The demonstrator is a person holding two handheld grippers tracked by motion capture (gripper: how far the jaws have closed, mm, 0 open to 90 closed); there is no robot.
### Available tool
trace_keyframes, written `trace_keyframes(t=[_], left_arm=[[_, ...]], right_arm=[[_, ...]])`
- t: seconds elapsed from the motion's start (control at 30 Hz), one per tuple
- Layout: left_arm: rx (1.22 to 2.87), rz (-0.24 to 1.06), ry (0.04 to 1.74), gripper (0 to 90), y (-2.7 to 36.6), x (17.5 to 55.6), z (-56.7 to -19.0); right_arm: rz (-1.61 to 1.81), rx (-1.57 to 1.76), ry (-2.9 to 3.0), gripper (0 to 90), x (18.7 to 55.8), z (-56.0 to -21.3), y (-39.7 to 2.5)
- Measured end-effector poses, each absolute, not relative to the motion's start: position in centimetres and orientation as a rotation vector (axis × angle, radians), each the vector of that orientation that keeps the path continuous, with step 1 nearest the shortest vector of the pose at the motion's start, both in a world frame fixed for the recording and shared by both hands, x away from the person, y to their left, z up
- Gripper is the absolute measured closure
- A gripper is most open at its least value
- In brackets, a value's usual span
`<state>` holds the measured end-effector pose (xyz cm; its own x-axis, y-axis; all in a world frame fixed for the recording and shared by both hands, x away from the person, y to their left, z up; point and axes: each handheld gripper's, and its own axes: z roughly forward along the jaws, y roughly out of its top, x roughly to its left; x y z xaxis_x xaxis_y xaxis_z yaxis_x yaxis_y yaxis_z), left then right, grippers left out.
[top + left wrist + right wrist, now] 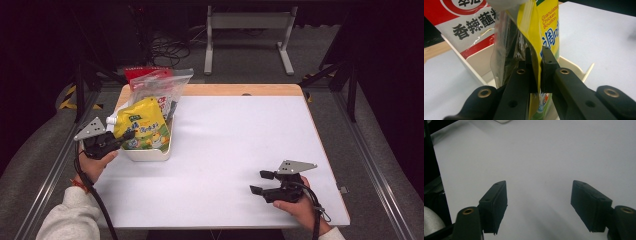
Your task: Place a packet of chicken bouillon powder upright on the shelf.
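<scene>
Here the left gripper (125,136) was clamped on the edge of a yellow pouch (142,125), jaws nearly together with only the thin pouch wall between them. In the left gripper view the pads (548,65) pinched the pouch (539,32) at its side seam. The pouch stood upright in a white bin (150,154) at the left side of the worktop (235,150), a white spout at its upper left corner. Behind it in the same bin sat a clear bag (167,87) and a red-and-white packet (466,22), touching the pouch. The right gripper (264,182) was held low over the bare worktop near the right front corner, well apart from the bin. Its jaws were spread wide with nothing between them; the right gripper view showed bare white worktop (541,157) between the pads (590,205).
</scene>
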<state>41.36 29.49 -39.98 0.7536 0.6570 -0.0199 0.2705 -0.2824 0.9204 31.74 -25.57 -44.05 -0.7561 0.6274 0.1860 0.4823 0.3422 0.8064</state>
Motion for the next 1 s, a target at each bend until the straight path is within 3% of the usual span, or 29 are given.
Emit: trace_keyframes(t=[0.2, 0.57, 0.63, 0.87, 0.9, 1.0], left_arm=[[1.855, 0.452, 0.722, 86.2, 29.5, 41.2, -40.2], [1.783, 0.492, 0.74, 73.5, 29.7, 40.3, -39.6], [1.752, 0.546, 0.763, 65.4, 29.9, 39.6, -39.1], [1.697, 0.66, 0.847, 52.0, 29.9, 37.2, -38.3], [1.69, 0.683, 0.86, 44.4, 29.9, 36.8, -38.2], [1.681, 0.718, 0.876, 36.3, 29.7, 35.5, -38.1]], right_arm=[[1.384, 1.019, 2.438, 29.0, 31.7, -44.0, -25.6], [1.37, 1.029, 2.424, 30.6, 31.8, -43.9, -25.8], [1.369, 1.026, 2.417, 30.6, 31.8, -43.8, -25.9], [1.356, 1.024, 2.395, 30.8, 31.7, -43.6, -26.0], [1.351, 1.021, 2.391, 30.8, 31.7, -43.5, -26.0], [1.339, 1.01, 2.375, 30.7, 31.6, -43.3, -26.0]])
